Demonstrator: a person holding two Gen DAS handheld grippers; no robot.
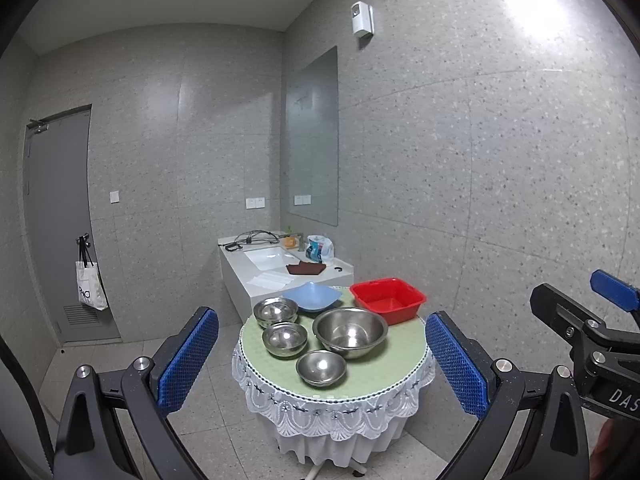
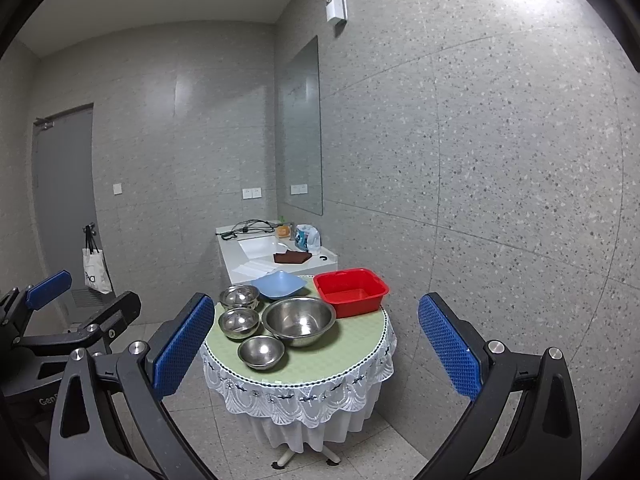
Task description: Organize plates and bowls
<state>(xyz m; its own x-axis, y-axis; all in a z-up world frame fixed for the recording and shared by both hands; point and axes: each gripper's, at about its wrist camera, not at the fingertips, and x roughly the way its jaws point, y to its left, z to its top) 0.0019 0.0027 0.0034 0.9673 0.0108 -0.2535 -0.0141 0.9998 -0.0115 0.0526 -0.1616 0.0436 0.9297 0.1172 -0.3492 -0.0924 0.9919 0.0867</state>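
Note:
A round table (image 1: 360, 376) with a green top and white lace skirt holds a large steel bowl (image 1: 350, 332), three small steel bowls (image 1: 321, 367) (image 1: 285, 338) (image 1: 276, 310), a blue square plate (image 1: 312, 297) and a red plastic basin (image 1: 387, 299). The same set shows in the right wrist view: large bowl (image 2: 299, 321), blue plate (image 2: 279, 284), red basin (image 2: 351, 290). My left gripper (image 1: 322, 364) is open and empty, well short of the table. My right gripper (image 2: 316, 344) is open and empty, also held back from the table.
A white sink counter (image 1: 280, 272) stands behind the table with a brown cloth (image 1: 305, 269), cables and a plastic bag on it. A grey door (image 1: 60, 220) with a hanging tote bag (image 1: 91, 288) is at left. A speckled wall runs along the right.

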